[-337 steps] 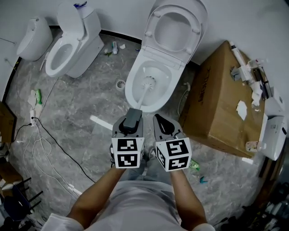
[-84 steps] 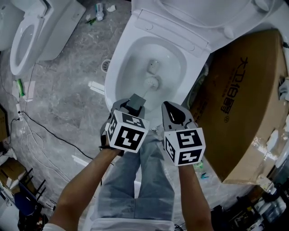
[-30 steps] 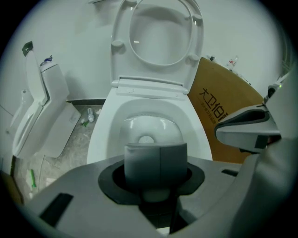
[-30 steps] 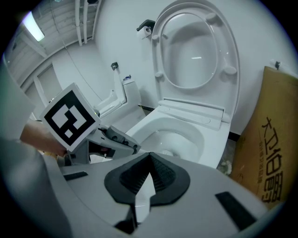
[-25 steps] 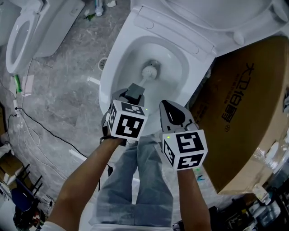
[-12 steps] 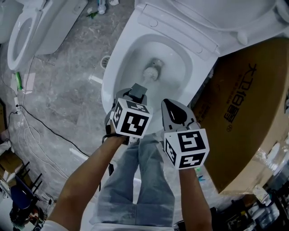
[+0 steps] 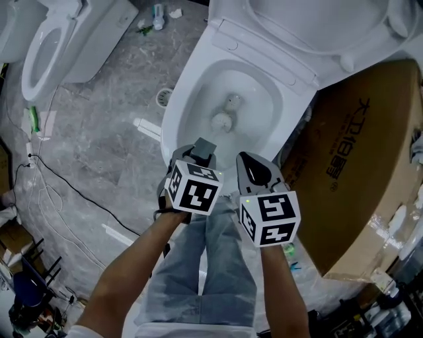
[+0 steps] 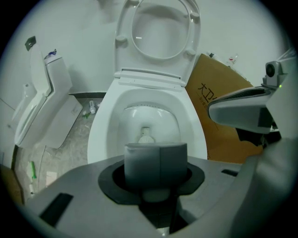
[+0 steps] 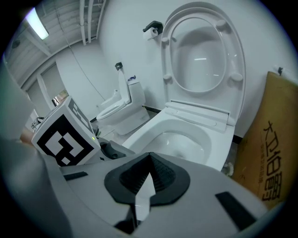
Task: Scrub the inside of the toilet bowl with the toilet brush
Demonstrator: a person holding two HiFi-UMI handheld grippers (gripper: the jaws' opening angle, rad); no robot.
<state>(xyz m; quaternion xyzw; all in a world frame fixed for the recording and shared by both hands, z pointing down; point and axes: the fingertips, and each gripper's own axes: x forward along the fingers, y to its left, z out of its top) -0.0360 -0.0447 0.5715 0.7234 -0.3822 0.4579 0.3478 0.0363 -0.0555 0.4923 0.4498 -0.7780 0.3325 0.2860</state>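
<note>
The white toilet bowl [image 7: 182, 105] stands open with its lid up. The toilet brush's white head [image 7: 223, 121] rests low inside the bowl, just on the near side of the outlet hole [image 7: 231, 101]. My left gripper [image 7: 201, 148] is shut on the brush's grey handle [image 8: 156, 166], over the bowl's front rim; the brush head [image 8: 145, 138] shows beyond it. My right gripper [image 7: 254, 169] hangs beside it to the right, shut and empty, with its pads [image 9: 156, 174] pressed together. The brush's shaft is mostly hidden by the left gripper.
A large cardboard box [image 7: 360, 171] stands close to the bowl's right side. A second toilet [image 7: 49, 49] is at the upper left. Cables [image 7: 39, 191], a white strip [image 7: 147, 127], a floor drain [image 7: 165, 98] and small bottles [image 7: 158, 13] lie on the grey floor.
The brush head has slid from over the outlet hole back toward the near side of the bowl. The right gripper has stayed shut beside the left.
</note>
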